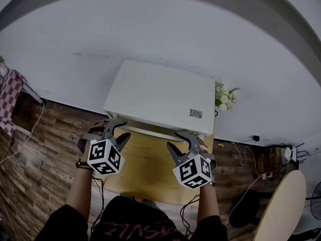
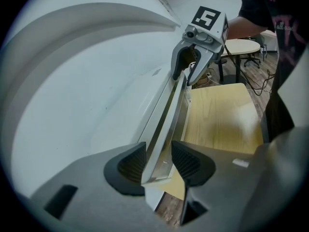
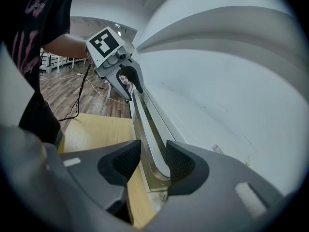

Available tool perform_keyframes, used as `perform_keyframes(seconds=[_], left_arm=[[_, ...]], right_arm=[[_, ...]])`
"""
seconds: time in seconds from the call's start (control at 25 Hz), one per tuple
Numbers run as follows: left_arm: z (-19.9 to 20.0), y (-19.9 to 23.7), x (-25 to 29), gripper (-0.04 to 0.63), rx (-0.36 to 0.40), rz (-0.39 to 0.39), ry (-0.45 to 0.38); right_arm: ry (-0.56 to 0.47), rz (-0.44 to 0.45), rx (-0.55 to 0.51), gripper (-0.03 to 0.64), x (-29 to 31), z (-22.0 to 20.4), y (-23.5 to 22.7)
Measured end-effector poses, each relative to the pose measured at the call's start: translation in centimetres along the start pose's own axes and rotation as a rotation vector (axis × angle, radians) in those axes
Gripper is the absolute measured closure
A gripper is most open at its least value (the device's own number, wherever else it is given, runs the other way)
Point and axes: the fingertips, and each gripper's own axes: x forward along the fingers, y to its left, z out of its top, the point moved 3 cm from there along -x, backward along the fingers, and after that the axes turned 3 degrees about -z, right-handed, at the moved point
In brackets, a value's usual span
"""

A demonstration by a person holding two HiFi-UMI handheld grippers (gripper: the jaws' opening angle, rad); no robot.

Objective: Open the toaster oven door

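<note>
A white toaster oven (image 1: 160, 97) stands on a small wooden table (image 1: 145, 169), its door facing me. The door's long pale handle bar (image 1: 150, 131) runs along the front edge. My left gripper (image 1: 125, 128) straddles the bar's left end, jaws open; in the left gripper view the handle (image 2: 166, 115) sits between the pads of that gripper (image 2: 158, 161). My right gripper (image 1: 173, 139) straddles the right end. In the right gripper view the handle (image 3: 149, 129) lies between the open pads of that gripper (image 3: 153, 159), with a gap on the left side. The door looks shut.
White flowers (image 1: 223, 98) stand to the right of the oven against the pale wall. A checkered cloth (image 1: 9, 97) hangs at far left. A round table (image 1: 281, 210) and cables with a power strip (image 1: 266, 174) are on the wooden floor at right.
</note>
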Motion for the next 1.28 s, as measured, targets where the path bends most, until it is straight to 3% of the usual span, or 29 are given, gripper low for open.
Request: perform_keyframes(seconds=[0.24,0.68,1.28], left_arm=[[-0.1,-0.4,1.0,0.434,0.029,-0.025,0.019],[-0.1,-0.4,1.1,0.456,0.01,-0.038,0.028],[-0.7,-2.4,0.2,0.466,-0.018,-0.073,0.054]], right_arm=[[0.015,0.001,-0.033,0.454,0.6,-0.1,-0.1],[0.011,0.022,0.017,0.466,0.6,-0.4,0.0],[-0.009,0.092,-0.011,0.488,-0.3,-0.8,2.1]])
